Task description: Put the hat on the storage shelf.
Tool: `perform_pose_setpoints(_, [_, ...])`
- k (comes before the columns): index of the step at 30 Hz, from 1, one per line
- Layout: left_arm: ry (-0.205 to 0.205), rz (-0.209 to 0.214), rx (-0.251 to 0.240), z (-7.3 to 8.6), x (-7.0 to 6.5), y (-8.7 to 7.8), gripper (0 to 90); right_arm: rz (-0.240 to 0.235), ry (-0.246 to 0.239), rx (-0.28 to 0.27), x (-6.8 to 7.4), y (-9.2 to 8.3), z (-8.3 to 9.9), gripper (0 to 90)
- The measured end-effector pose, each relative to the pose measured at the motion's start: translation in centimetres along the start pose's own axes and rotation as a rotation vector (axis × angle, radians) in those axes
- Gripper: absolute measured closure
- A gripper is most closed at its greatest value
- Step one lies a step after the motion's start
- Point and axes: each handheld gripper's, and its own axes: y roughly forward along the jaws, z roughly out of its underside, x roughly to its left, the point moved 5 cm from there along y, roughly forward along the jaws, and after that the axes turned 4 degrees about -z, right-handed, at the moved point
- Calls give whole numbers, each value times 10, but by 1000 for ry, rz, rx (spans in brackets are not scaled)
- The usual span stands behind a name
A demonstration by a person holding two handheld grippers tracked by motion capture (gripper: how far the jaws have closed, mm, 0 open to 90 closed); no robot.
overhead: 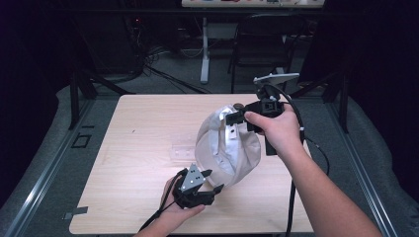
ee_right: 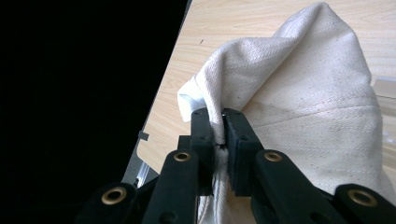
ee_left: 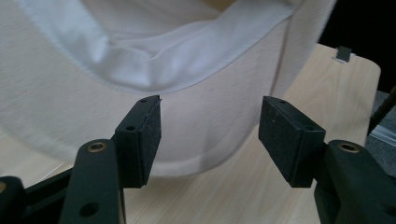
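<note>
Nearest the person, the left gripper [overhead: 210, 180] sits low over the near edge of the table [overhead: 138, 148], its jaws spread wide with nothing between them, aimed up at the lower curve of the white cloth bag [overhead: 227, 148]. That bag hangs in the middle of the table, a little right of centre, its bottom resting on or just above the wood and its top lifted toward the far right. Up there the right gripper [overhead: 236, 116] is clamped tight on the bag's rim, pinching a fold of fabric between its pads. The job now, by the look of it, is getting a second grip on the mouth so the bag can be opened or held spread. To do that well, the left gripper should slide forward until the hem sits squarely between its pads, catching one layer only, while the right hand keeps its hold steady and high so the mouth stays taut. The left gripper view is the helpful one here: it shows the stitched hem [ee_left: 140, 84] and the bag's pale inside just above the open jaws, apart from them, a detail too small to read from the high view. The right gripper view shows the bunched cloth [ee_right: 218, 126] pressed between the pads, and a flat clear plastic piece [overhead: 183, 150] lies on the wood just left of the bag, seen from above.
</note>
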Motion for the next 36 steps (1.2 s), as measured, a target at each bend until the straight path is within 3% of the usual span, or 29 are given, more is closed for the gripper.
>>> perform_pose_setpoints(7, [53,-13,30,-3,-14,11,376,-4,2,-7,0,2,-1,829])
perform_pose_setpoints(12, [89,-99,79,-5,-20,27,388,-5,1,-12,0,-1,0,828])
perform_pose_setpoints(17, [102,-151,126,0,-13,25,631,-1,-4,-15,-1,-4,1,828])
perform_pose_setpoints(23, [90,-145,109,2,-2,12,769,0,2,-17,-1,-8,1,828])
perform_pose_setpoints(30, [89,-117,63,3,2,2,822,-3,-9,-17,4,-10,1,828])
perform_pose_setpoints(36, [25,-56,37,1,18,2,826,-2,-12,-13,5,-7,1,828])
